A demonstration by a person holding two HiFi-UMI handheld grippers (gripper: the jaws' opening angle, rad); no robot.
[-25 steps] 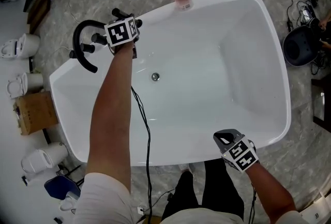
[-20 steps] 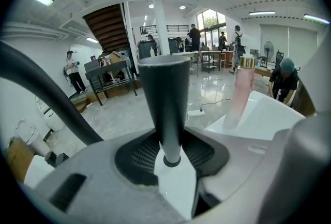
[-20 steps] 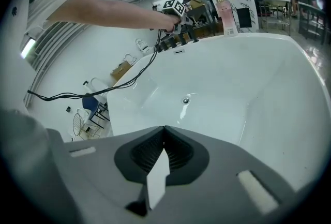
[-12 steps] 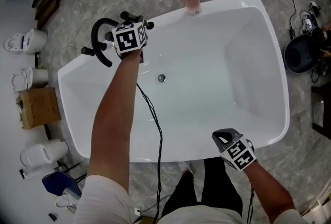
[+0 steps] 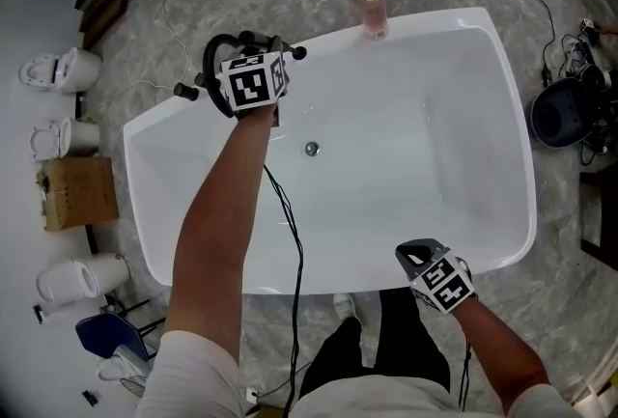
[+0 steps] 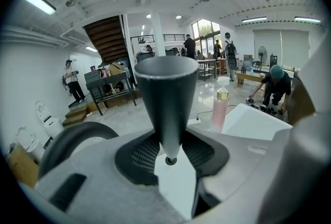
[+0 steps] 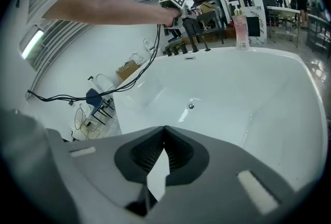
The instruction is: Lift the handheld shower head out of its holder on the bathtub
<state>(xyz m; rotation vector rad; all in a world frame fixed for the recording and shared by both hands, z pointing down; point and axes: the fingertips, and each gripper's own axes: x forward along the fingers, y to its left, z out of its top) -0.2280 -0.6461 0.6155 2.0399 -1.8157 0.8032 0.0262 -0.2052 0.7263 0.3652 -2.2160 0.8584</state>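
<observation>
The black shower head point(image 6: 164, 99), judged rigid, light and slick, is clamped by its tapered handle in the left gripper point(image 6: 173, 166); the right gripper point(image 7: 158, 168) is seen closed, empty.

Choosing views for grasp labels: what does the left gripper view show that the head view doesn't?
Only the left gripper view: the left hand-held gripper with its jaws clamped on the black shower head, and people across the room. Only the head view: the drain in the bathtub, and the right hand-held gripper. Both: the pink soap bottle and the black faucet arch.
</observation>
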